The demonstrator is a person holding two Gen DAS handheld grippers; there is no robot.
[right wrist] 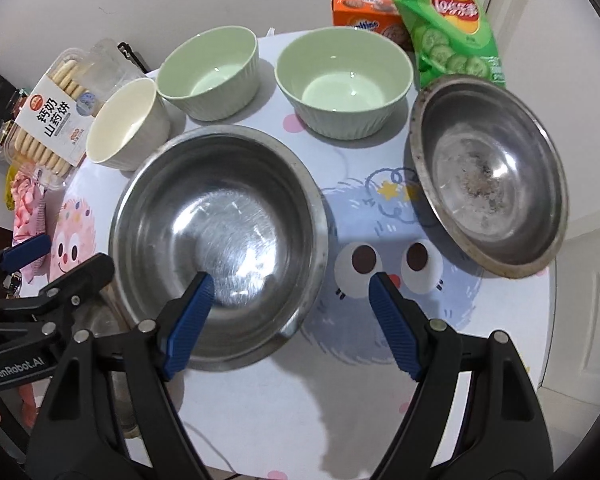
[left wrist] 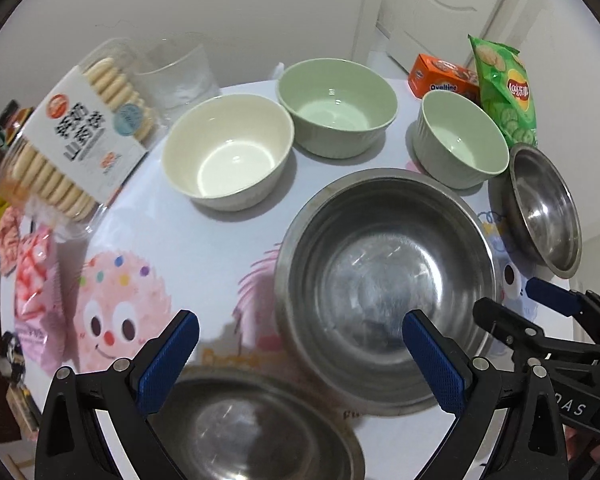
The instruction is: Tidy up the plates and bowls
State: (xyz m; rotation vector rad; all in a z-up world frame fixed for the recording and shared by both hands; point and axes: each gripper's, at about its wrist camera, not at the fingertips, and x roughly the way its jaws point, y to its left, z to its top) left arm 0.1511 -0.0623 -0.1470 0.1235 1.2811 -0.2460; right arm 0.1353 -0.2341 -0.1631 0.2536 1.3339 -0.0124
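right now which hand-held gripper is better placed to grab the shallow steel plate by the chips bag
Right. The right hand-held gripper is open with the shallow steel plate just ahead on its right side. The left hand-held gripper hovers over the big steel bowl, farther from it.

Three steel bowls [right wrist: 216, 240], two green bowls [right wrist: 344, 80] and a cream bowl [right wrist: 124, 124] sit upright, empty, unstacked.

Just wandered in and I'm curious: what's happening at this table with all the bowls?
A person holds a claw in each hand over a table of bowls. The left claw and right claw are both open, holding nothing, hovering by the big steel bowl. Three pale bowls and two more steel ones sit apart, unstacked.
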